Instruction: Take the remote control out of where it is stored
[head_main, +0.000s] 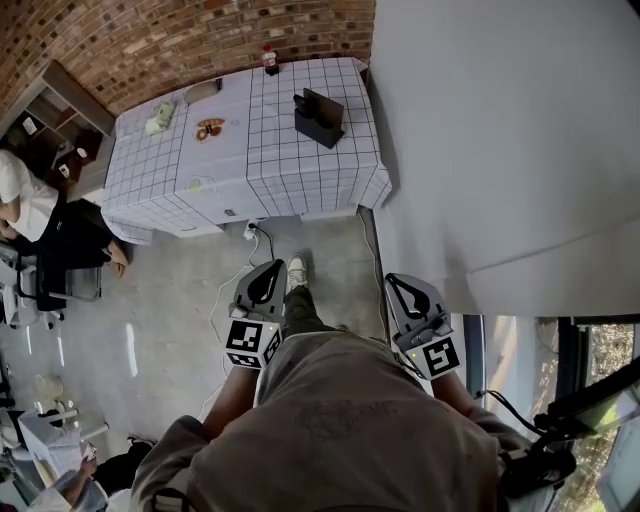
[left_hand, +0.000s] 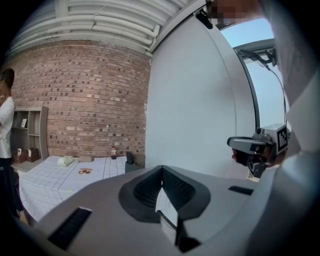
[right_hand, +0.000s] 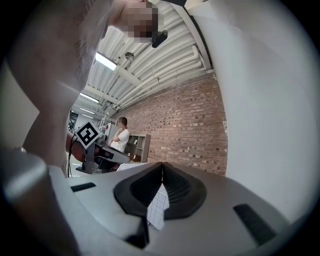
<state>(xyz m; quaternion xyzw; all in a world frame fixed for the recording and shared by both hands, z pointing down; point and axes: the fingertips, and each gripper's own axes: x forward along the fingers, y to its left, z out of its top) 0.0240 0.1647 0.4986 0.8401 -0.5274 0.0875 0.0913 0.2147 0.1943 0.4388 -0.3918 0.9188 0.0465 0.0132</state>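
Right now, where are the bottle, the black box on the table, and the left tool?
bottle (head_main: 270, 62): head view, on its body under the red cap.
black box (head_main: 318, 120): head view, on its dark side wall.
left tool (head_main: 276, 266): head view, where its two closed tips meet.

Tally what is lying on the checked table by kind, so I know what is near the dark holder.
Dark holder: 1
Bottle: 1
Reddish-brown item, too small to name: 1
Pale green bundle: 1
Flat grey item: 1
Total: 5
A faint pale spot near the table's front edge is too small to count.
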